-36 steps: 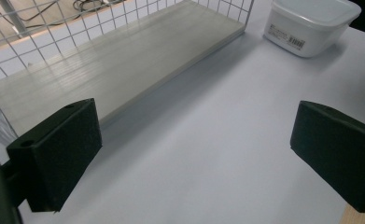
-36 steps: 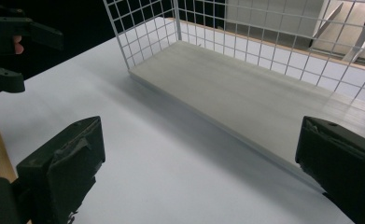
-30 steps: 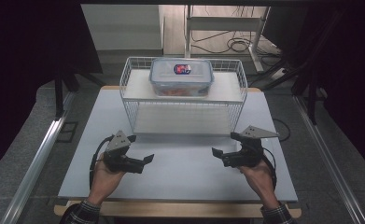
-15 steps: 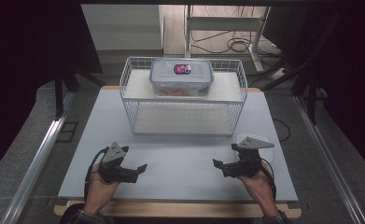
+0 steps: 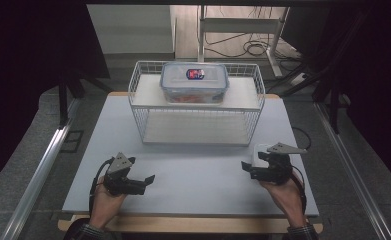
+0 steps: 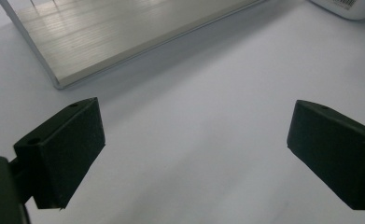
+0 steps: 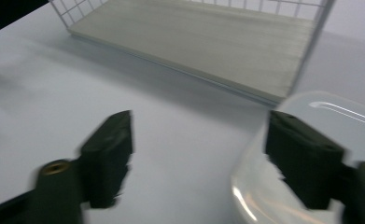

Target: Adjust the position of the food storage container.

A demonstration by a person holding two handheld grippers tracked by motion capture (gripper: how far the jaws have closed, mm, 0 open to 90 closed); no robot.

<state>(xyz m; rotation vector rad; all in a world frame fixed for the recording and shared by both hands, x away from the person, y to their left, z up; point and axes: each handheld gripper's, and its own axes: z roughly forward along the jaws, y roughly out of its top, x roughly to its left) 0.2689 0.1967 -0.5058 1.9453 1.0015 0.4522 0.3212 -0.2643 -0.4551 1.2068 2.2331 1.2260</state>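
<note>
Evidently both grippers, left (image 5: 144, 181) and right (image 5: 247, 169), gaped empty before the wire shelf (image 5: 197, 108); approaching squarely seemed wise.

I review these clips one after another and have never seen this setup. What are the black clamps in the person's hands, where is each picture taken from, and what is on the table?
A person sits at a white table holding a hand-operated clamp in each hand; there is no robot arm. The high view looks down from above: the left gripper is at bottom left, the right gripper at bottom right. The other two pictures come from small cameras riding on each clamp, looking along its two black jaws.

On the table stands a white wire rack with a shelf, and on that shelf a clear lidded food box with a red and blue label. A smaller pale container sits right by the right gripper.

Both clamps are open and hold nothing.
</note>
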